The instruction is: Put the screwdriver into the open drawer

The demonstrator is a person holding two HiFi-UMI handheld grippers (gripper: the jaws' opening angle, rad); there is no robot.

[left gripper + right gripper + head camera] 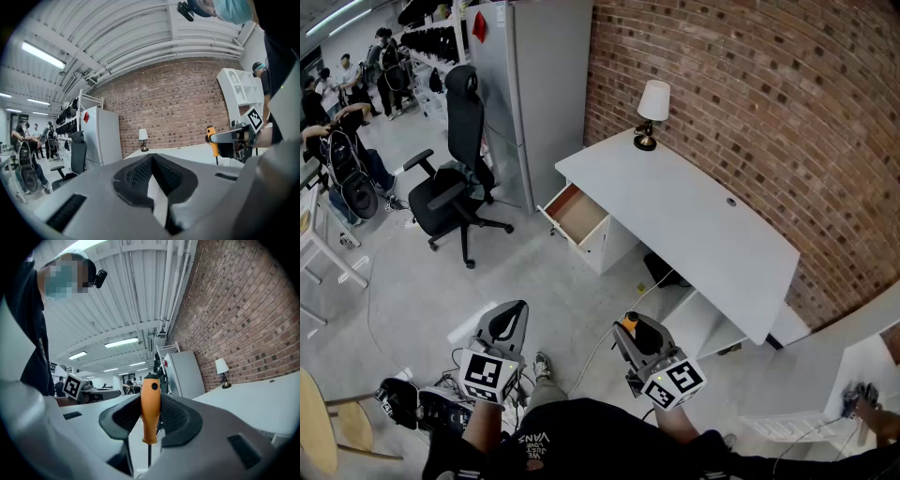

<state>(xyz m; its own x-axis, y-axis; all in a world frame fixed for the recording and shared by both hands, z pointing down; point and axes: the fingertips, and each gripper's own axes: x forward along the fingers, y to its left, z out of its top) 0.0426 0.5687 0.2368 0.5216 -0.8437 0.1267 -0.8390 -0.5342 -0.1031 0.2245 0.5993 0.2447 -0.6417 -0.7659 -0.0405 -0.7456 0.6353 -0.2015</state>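
Half done, probably: right tool (pixel 150 420) clamped on screwdriver (pixel 150 401) handle, shaft hanging down for easy lowering into open drawer (pixel 580 217) under table (pixel 694 216), well apart; left tool (pixel 152 161) pressed together, empty.

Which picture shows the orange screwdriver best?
Right gripper view: the screwdriver stands big, clamped in the right tool. Head view shows only its orange top; left gripper view shows it small.
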